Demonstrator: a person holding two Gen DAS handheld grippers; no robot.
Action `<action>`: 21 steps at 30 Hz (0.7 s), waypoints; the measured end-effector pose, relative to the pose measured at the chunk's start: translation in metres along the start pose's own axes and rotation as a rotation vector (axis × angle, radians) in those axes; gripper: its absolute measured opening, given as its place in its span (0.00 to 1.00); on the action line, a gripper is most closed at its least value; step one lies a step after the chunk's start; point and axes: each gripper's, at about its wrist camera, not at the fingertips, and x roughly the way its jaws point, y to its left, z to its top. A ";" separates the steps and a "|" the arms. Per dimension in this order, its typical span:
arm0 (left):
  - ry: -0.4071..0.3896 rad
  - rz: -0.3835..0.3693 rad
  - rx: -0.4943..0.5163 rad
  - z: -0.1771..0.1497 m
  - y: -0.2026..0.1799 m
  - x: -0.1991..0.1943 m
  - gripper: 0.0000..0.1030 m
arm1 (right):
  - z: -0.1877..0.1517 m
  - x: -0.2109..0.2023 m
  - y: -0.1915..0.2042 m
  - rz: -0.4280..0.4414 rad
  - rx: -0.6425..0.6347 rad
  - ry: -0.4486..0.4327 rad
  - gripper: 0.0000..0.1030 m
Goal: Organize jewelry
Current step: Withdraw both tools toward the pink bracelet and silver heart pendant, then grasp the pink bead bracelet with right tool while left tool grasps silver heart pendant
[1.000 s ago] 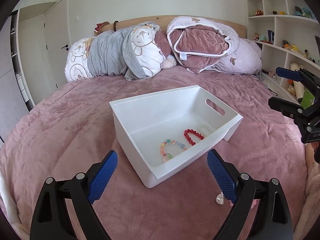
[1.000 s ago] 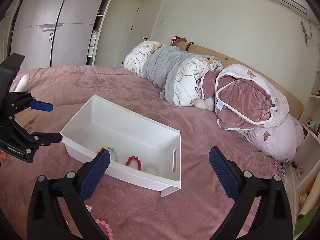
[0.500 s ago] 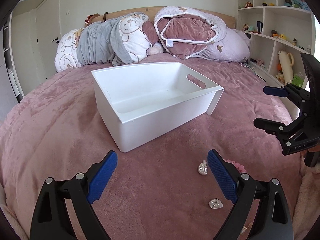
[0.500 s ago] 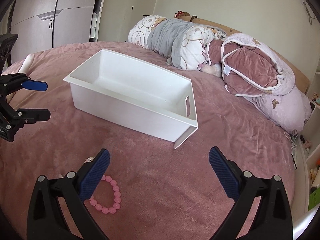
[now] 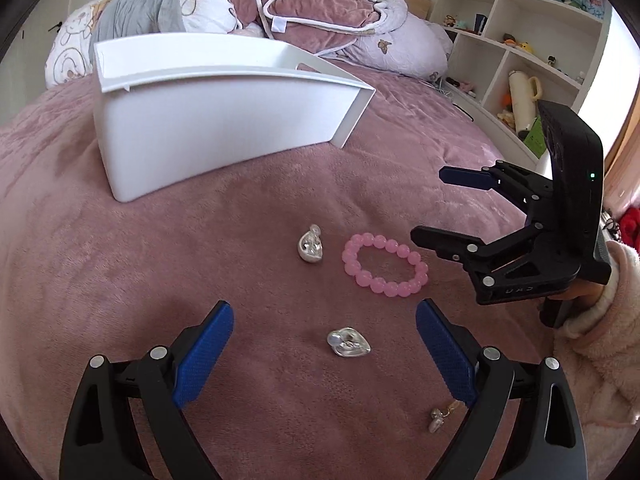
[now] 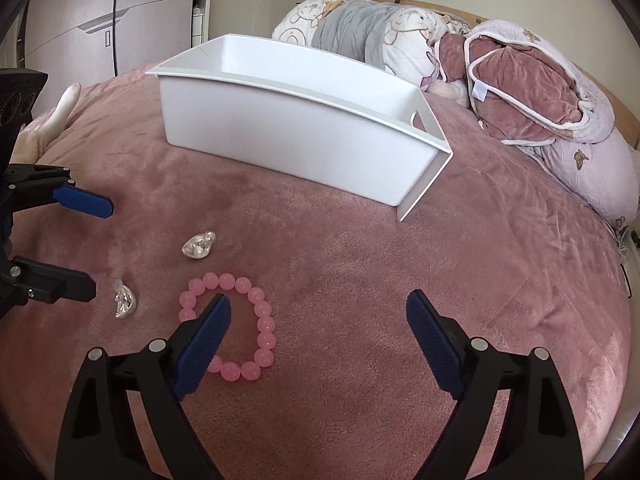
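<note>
Here: left gripper (image 5: 325, 340) and right gripper (image 6: 318, 334) both spread wide; pink bracelet (image 5: 385, 265) at left's 1 o'clock, white bin (image 5: 208, 112) at 11

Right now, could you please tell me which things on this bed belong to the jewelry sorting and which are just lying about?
Job:
pink bead bracelet
two shiny silver heart-shaped pieces
small pearl charm
white plastic bin

Just lying about:
bear-print bedding roll
folded mauve quilt
cream flask on the shelves
</note>
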 end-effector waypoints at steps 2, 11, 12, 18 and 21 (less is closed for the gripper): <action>0.007 0.000 0.009 -0.002 -0.005 0.004 0.91 | -0.002 0.005 0.003 0.004 -0.004 0.014 0.85; 0.070 0.015 0.091 -0.009 -0.015 0.018 0.75 | -0.015 0.029 0.006 0.007 0.005 0.121 0.80; 0.085 0.015 0.090 -0.010 -0.014 0.021 0.71 | -0.015 0.031 0.006 0.026 0.009 0.128 0.77; 0.105 0.030 0.090 -0.010 -0.013 0.029 0.61 | -0.019 0.035 0.006 0.074 0.044 0.154 0.65; 0.123 0.039 0.075 -0.010 -0.009 0.033 0.51 | -0.019 0.034 0.010 0.091 0.038 0.158 0.56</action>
